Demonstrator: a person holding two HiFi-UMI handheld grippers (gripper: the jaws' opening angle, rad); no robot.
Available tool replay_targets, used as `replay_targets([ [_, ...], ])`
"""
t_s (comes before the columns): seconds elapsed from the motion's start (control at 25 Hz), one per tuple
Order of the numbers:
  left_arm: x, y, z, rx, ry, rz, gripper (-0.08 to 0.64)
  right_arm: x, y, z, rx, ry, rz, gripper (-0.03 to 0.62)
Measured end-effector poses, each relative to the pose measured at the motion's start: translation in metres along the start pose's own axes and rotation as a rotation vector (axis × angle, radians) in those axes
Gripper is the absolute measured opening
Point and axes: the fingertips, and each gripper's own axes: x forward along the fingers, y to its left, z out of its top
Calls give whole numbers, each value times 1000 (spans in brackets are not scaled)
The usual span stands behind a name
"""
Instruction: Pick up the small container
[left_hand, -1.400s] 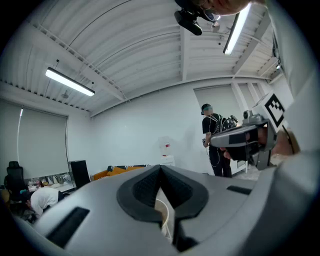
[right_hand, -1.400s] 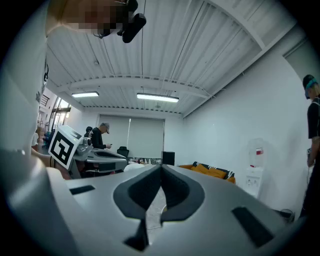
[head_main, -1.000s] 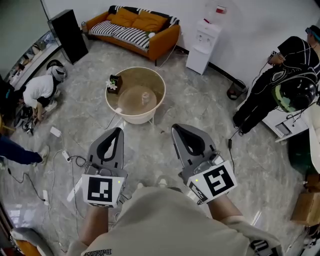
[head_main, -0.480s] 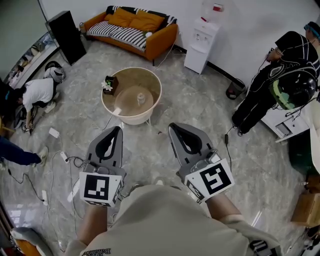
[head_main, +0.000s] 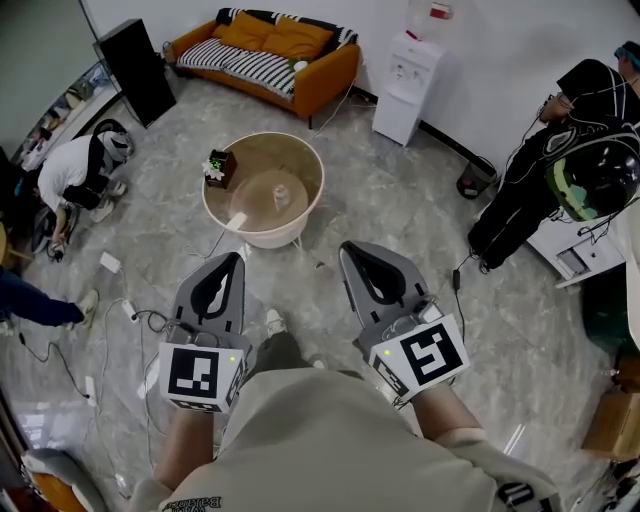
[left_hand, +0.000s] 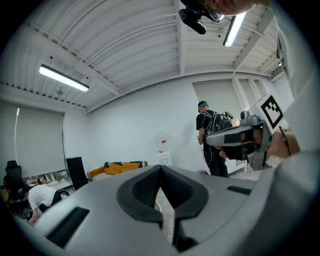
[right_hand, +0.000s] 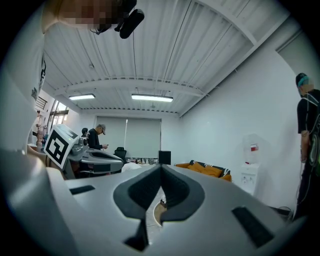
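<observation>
Steep head view; sofa shared

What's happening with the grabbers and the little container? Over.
Left gripper, right gripper shut, empty, short of round table. Small container mid-table, untouched. Dark box aside at rim.

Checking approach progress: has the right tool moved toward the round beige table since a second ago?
No: right tool keeps its gap from the round beige table's rim.

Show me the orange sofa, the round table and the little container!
Orange fabric sofa (head_main: 326, 84): head view, right end panel.
Round beige table (head_main: 264, 237): head view, near side wall.
Small pale container (head_main: 281, 196): head view, its middle.
</observation>
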Motion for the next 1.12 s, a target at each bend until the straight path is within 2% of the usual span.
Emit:
replay_targets([
  [0.28,28,6,-11,-32,-14,-36,6,22,-13,-19,0,17,-12,-5],
  [0.56,63,32,-16,-32,-10,-32,6,63,-30,-30,7,36,-3,-5],
  [0.84,103,77,-33,-68,9,-39,6,125,-43,-45,13,77,8,-5],
  [1.12,161,147,-45,-71,32,-61,6,213,-57,-52,14,122,9,-5],
])
